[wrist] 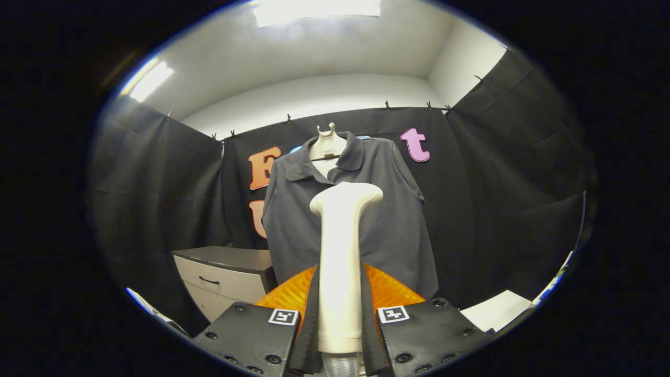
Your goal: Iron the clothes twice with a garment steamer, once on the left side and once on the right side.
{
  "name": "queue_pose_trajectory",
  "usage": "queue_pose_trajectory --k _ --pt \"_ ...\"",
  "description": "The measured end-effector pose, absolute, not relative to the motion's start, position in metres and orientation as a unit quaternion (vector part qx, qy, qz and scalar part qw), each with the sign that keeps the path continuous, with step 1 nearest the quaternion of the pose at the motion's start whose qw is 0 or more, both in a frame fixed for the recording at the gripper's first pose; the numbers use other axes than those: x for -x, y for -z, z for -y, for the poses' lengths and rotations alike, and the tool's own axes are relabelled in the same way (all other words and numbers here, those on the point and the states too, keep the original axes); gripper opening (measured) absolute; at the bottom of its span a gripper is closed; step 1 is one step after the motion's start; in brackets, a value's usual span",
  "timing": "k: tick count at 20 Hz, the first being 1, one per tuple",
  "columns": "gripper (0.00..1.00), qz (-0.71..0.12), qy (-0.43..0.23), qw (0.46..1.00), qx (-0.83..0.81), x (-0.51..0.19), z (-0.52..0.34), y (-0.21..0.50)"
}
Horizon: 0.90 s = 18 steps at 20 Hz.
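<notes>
A dark grey polo shirt (387, 209) hangs on a pale hanger (327, 140) against the back wall of the booth. My gripper (340, 309) is shut on the handle of a cream garment steamer (341, 251), both fingers pressing on its sides. The steamer stands upright between the fingers, its wide head (346, 196) in front of the shirt's chest, just below the collar and near the middle. I cannot tell whether the head touches the cloth. The steamer hides the shirt's placket.
A low cabinet with a drawer (222, 277) stands to the left of the shirt, below its hem. A white sheet (497, 309) lies at the lower right. Black cloth walls close in on both sides.
</notes>
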<state>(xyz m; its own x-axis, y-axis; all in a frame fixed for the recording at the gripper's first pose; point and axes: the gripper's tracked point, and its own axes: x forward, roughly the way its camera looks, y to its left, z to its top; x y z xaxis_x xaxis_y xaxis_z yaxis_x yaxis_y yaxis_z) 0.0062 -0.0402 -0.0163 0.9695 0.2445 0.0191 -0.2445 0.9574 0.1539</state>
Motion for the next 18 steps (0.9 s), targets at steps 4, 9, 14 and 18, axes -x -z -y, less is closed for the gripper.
queue_pose_trajectory --k 4,9,14,18 --pt "0.41 0.021 -0.135 0.987 -0.079 0.003 0.04 -0.002" --pt "0.41 0.041 -0.143 0.986 -0.079 0.008 0.039 -0.016" --pt "0.41 0.051 -0.144 0.985 -0.083 0.006 0.04 -0.022" --pt "0.41 0.051 -0.144 0.984 -0.087 0.005 0.041 -0.022"
